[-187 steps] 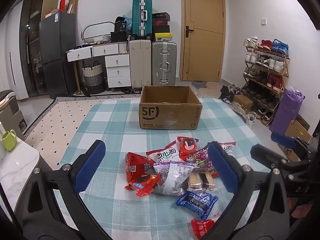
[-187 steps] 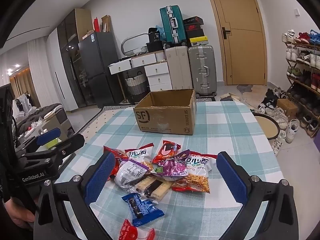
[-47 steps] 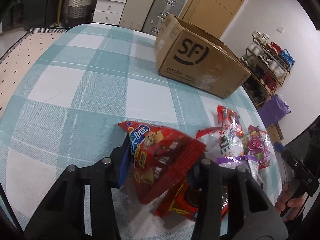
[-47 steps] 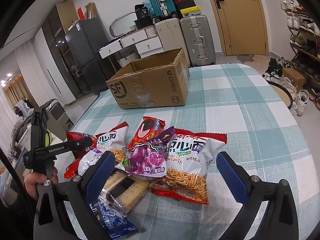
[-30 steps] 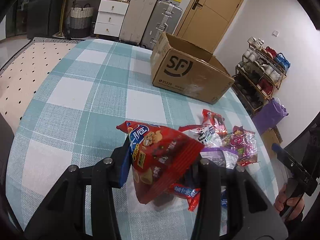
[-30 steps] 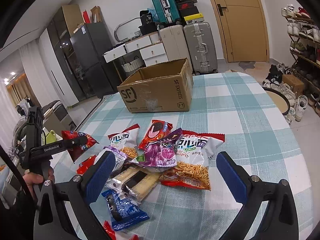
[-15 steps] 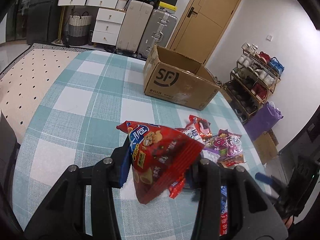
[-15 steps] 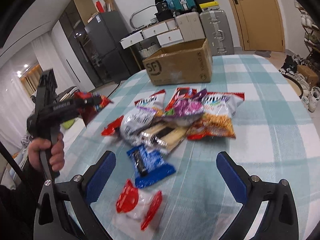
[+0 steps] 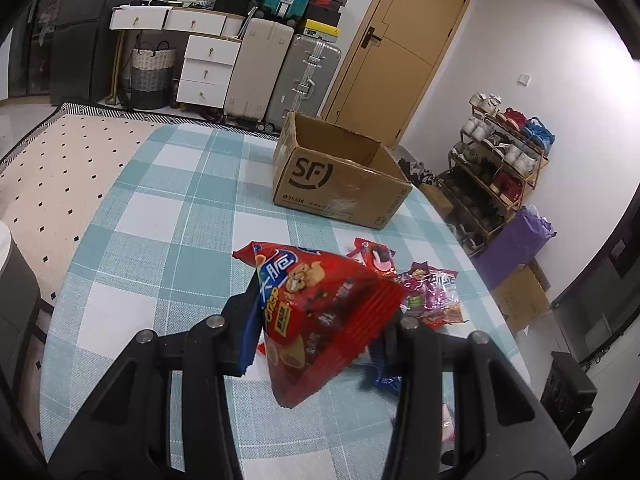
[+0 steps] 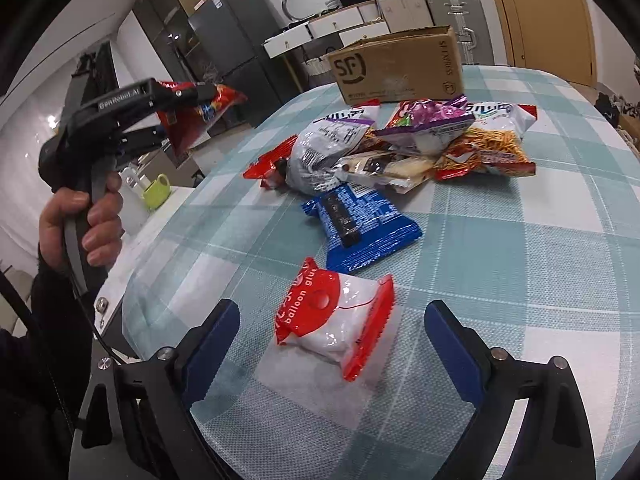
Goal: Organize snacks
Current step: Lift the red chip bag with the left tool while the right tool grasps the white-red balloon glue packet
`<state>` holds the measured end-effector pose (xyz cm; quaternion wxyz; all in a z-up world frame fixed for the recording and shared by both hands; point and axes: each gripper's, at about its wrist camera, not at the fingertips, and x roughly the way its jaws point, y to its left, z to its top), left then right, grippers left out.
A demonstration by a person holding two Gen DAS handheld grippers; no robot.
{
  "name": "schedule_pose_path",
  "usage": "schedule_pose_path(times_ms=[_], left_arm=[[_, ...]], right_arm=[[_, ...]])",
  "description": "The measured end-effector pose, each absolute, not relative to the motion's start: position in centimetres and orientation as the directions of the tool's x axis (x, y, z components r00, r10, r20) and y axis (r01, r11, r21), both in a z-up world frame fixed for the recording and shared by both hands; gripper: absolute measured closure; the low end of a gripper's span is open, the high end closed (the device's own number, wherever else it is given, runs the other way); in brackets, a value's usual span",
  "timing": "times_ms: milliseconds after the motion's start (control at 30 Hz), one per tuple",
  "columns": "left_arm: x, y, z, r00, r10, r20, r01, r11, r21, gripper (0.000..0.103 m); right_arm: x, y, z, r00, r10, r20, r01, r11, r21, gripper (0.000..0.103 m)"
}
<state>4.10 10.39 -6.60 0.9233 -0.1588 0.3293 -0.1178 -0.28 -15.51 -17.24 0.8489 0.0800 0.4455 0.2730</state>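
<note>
My left gripper (image 9: pixel 316 320) is shut on a red snack bag (image 9: pixel 320 312) and holds it in the air above the checked tablecloth; in the right wrist view the same red snack bag (image 10: pixel 200 114) hangs at the far left in the left gripper (image 10: pixel 208 98), gripped by a hand. An open cardboard box (image 9: pixel 340 176) stands at the far side of the table. My right gripper (image 10: pixel 332 328) is low over a small red-and-white packet (image 10: pixel 334 322). Its jaws are closing with the packet between them, and the pads stand clear of it.
A pile of snack bags (image 10: pixel 412 140) lies mid-table, with a blue packet (image 10: pixel 360 228) nearest the small one. The table edge (image 10: pixel 160 248) runs close on the left. Suitcases (image 9: pixel 280 68), drawers and a shoe rack (image 9: pixel 500 168) stand around the room.
The left gripper has risen with the red bag and the box has drawn nearer the view's centre. The right gripper has dropped towards the red-and-white packet, and its jaws have narrowed.
</note>
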Motion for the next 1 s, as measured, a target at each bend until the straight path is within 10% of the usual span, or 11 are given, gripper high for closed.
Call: schedule_pose_path(times_ms=[1000], left_arm=[[0.3, 7.5, -3.5, 0.781, -0.165, -0.602, 0.092, 0.984, -0.152, 0.062]], right_arm=[[1.0, -12.3, -17.4, 0.500, 0.373, -0.781, -0.413, 0.896, 0.164, 0.050]])
